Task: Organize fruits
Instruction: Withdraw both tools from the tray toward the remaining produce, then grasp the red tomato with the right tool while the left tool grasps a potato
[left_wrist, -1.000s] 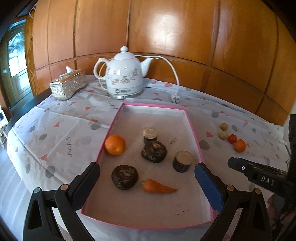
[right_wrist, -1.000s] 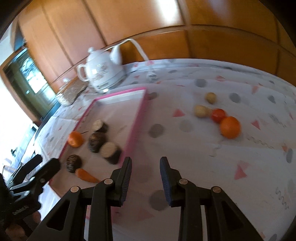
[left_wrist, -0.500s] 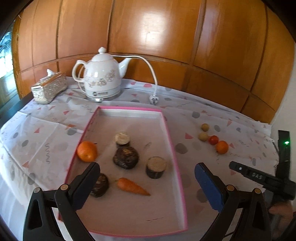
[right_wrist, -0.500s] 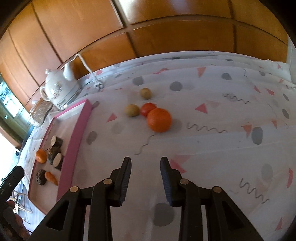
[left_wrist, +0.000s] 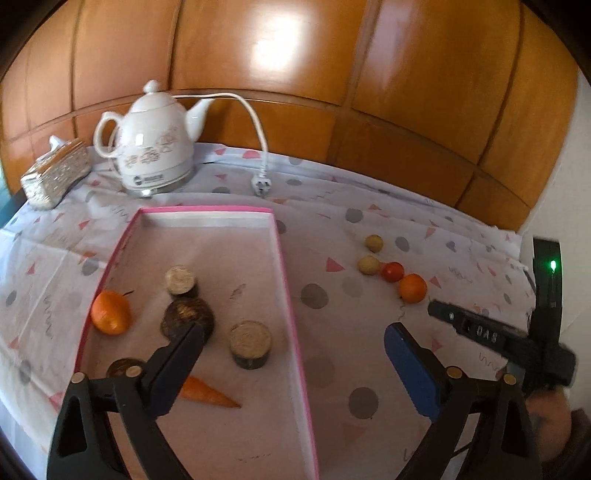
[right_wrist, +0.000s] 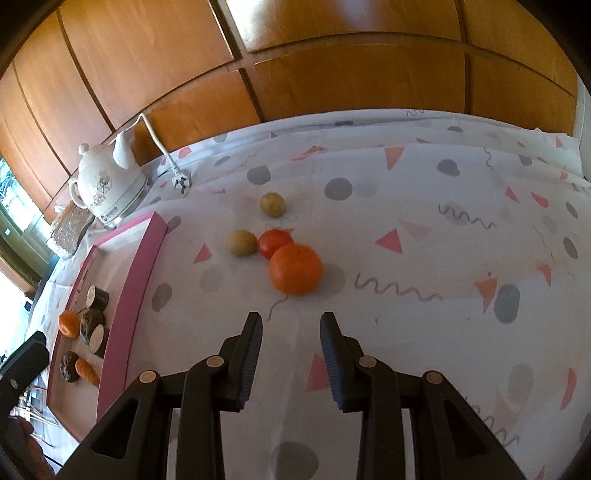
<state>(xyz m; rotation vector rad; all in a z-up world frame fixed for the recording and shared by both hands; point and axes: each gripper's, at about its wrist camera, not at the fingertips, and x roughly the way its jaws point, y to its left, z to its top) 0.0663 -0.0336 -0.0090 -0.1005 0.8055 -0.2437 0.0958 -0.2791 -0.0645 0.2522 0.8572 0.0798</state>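
My right tool (right_wrist: 291, 354) hangs open and empty over the surface (right_wrist: 424, 221), the orange (right_wrist: 295, 269) just ahead, touching the tomato (right_wrist: 274, 242). My left tool (left_wrist: 291, 363) gapes wide, straddling the pink tray's (left_wrist: 291, 314) right rim.

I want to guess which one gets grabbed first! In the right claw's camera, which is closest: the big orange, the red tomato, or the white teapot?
From the right claw:
1. Big orange, straight ahead.
2. Red tomato, touching behind it.
3. White teapot, far left, by the wall.
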